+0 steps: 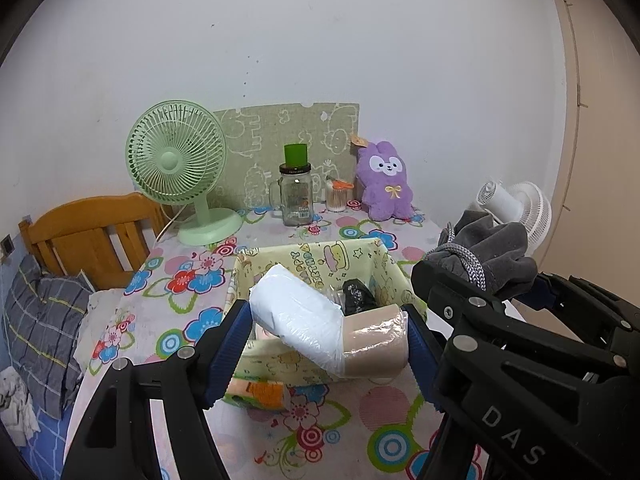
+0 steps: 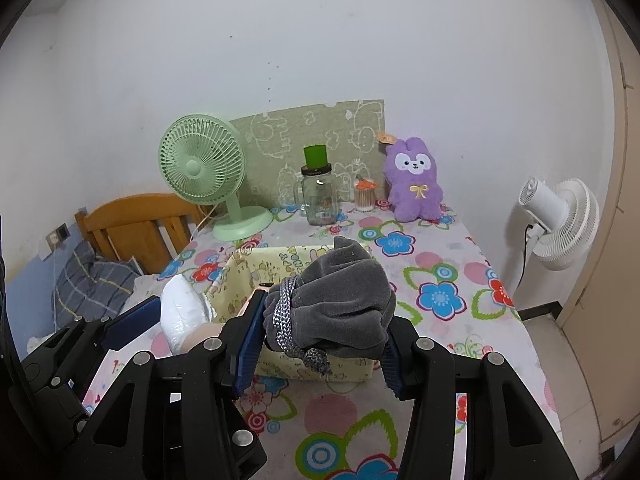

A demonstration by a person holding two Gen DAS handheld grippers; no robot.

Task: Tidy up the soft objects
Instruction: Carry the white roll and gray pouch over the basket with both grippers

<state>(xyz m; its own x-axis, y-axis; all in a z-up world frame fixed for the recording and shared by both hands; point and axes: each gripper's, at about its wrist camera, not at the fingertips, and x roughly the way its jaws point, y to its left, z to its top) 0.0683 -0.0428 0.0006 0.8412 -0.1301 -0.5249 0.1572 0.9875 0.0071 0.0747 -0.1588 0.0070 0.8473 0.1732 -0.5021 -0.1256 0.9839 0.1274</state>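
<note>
Between my left gripper's (image 1: 326, 344) blue pads sits a plastic-wrapped soft bundle (image 1: 316, 320), white at one end and beige at the other; the pads press its two sides, so I am clamped on it, held above the near rim of the yellow fabric bin (image 1: 360, 258). At about three o'clock in the left view my right gripper (image 2: 320, 340) is closed on a grey velvet drawstring pouch (image 2: 344, 300), its braided cord (image 2: 286, 320) hanging at the left pad. Both loads hover over the bin, which already holds a dark item (image 1: 357, 294) and some clear wrapping. My worry is the slick film: the bundle juts toward eleven o'clock beyond the pads, and I judge it could slide out and land on the floral tablecloth (image 2: 440, 296) instead of inside. The pouch is loose cloth, so a pinch on a fold alone might let it sag free, and the cord could snag on a finger at release. With both grippers this near each other, they could knock together over the bin. Beyond it, at twelve o'clock, stand the glass jar (image 1: 296, 200) and green fan (image 1: 176, 160), well apart.
</note>
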